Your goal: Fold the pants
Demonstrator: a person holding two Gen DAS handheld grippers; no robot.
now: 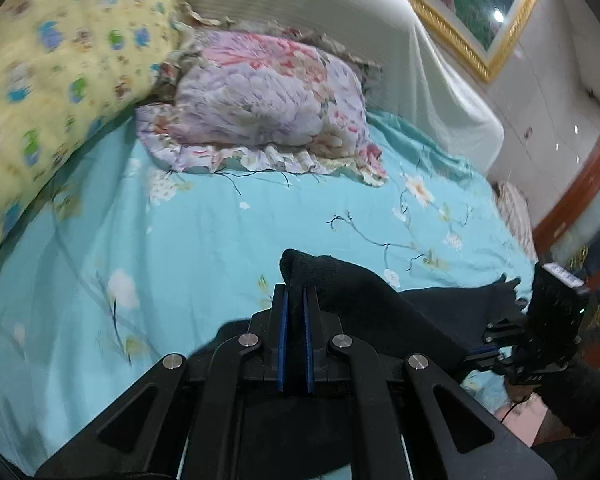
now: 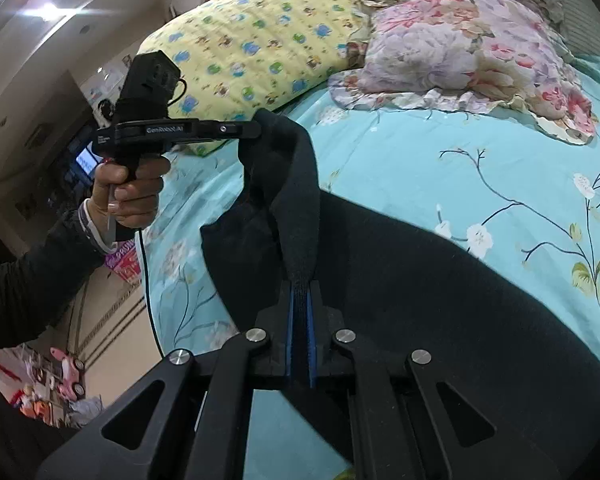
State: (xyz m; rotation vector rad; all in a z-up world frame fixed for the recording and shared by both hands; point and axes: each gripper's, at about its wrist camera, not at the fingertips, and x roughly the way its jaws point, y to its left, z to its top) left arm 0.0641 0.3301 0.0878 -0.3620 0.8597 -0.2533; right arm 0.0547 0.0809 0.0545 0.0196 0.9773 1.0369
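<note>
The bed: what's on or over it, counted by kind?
Pillows: 2, yellow pillow and floral pillow.
Pants: 1, black pants, partly lifted off the sheet.
Grippers: 2, left gripper and right gripper, both clamped on the pants.
Total: 5.

"GenRobot.AI" on left gripper (image 2: 256, 130)

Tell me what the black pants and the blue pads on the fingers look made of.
Black pants: soft matte knit, possibly fleece; the pinched edge looks fuzzy and drapes limply. Blue pads lining the black fingers: probably rubber or foam, with a dull, finely ribbed face.
</note>
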